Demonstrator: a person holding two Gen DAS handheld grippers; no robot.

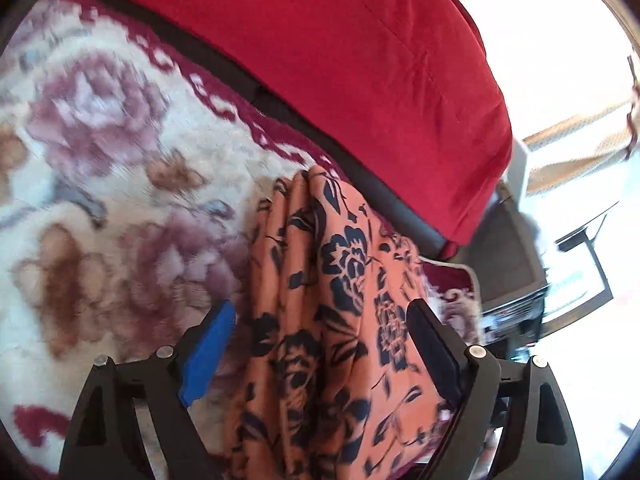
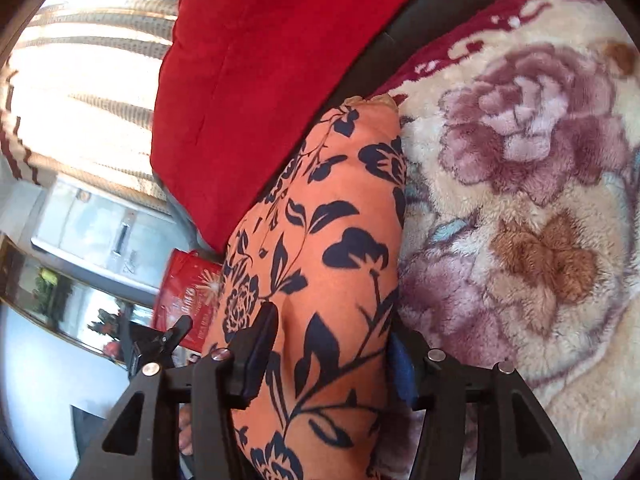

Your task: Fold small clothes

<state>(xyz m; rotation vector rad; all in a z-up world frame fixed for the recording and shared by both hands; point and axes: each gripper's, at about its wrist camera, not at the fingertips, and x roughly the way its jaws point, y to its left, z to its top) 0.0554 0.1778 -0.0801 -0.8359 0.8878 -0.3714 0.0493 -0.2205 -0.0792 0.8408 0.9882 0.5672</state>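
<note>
Floral fleece blanket [image 1: 120, 160] lying near; red cushion [image 1: 320, 60] sitting behind it; red bag [image 2: 188, 300] standing far left.

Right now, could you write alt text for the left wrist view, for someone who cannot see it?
An orange cloth with dark blue flowers hangs bunched between the wide-open jaws of the left gripper, above a fluffy cream blanket with pink roses. Behind lies a red cushion.

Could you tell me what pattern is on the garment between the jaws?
The garment is orange with dark navy flowers and leaves, clearest in the right wrist view.
</note>
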